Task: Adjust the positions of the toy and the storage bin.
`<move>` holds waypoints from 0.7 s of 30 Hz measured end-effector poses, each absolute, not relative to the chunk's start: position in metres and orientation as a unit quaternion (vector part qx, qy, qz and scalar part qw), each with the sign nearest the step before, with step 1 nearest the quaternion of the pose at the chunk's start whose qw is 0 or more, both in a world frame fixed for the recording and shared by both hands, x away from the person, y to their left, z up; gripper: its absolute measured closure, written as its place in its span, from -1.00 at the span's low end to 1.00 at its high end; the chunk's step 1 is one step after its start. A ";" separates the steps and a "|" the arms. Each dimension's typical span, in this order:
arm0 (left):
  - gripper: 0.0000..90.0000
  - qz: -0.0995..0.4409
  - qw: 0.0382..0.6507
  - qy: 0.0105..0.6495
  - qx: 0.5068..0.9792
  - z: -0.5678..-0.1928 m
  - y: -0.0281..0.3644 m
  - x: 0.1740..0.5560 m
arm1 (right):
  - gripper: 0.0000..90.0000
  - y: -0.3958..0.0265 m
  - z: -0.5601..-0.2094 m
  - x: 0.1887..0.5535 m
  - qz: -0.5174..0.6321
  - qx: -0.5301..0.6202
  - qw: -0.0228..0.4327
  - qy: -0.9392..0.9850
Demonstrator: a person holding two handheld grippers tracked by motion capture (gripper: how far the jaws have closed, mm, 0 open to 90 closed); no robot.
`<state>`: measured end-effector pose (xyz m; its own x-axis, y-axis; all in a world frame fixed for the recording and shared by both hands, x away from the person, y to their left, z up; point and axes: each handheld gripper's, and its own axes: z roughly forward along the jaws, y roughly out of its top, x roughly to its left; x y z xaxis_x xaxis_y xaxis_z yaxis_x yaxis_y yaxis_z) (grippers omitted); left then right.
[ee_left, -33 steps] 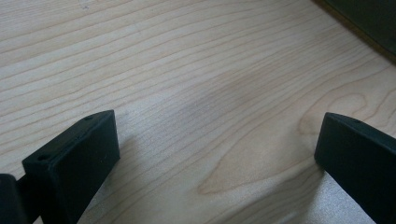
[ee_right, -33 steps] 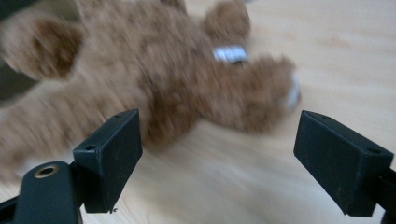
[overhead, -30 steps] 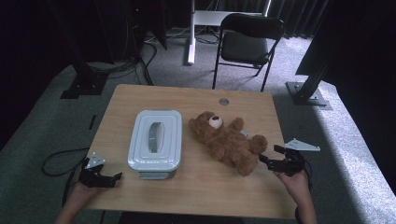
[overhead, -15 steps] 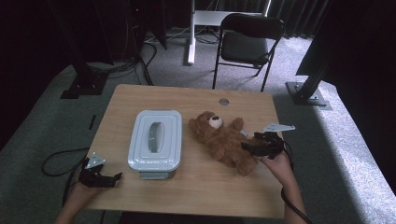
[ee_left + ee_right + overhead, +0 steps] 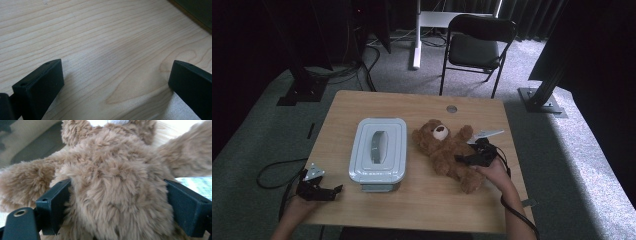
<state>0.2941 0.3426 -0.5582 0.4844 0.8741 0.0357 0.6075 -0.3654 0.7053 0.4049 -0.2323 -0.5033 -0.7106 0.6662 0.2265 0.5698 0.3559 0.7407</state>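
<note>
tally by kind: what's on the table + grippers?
teddy bear: 1
lidded bin: 1
grippers: 2, the left gripper and the right gripper
total: 4

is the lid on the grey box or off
On. The lid sits flat over the grey box, its handle on top, beside the teddy bear.
</note>
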 end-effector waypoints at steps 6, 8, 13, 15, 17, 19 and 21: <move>-0.99 0.209 0.320 0.464 0.799 -0.558 0.342 0.294 | -0.74 -0.211 -0.515 0.392 0.384 0.374 0.104 0.837; -0.99 0.209 0.320 0.464 0.799 -0.558 0.342 0.294 | -0.74 -0.207 -0.517 0.391 0.377 0.372 0.111 0.841; -0.99 0.209 0.320 0.465 0.799 -0.558 0.342 0.294 | -0.44 -0.201 -0.515 0.388 0.364 0.383 0.125 0.839; -0.99 0.209 0.320 0.465 0.799 -0.558 0.342 0.294 | -0.27 -0.201 -0.515 0.385 0.371 0.384 0.133 0.835; -0.99 0.209 0.320 0.465 0.799 -0.558 0.342 0.294 | -0.10 -0.201 -0.514 0.382 0.379 0.389 0.138 0.828; -0.99 0.209 0.320 0.465 0.799 -0.558 0.342 0.294 | 0.09 -0.202 -0.512 0.381 0.380 0.395 0.144 0.824; -0.99 0.209 0.320 0.465 0.799 -0.558 0.342 0.294 | 0.23 -0.203 -0.508 0.380 0.385 0.403 0.147 0.817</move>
<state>0.2945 0.3422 -0.5580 0.4802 0.8764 0.0363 0.6089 -0.3628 0.7054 0.3795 -0.2033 -0.5085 -0.6315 0.7722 0.0708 0.5465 0.3785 0.7471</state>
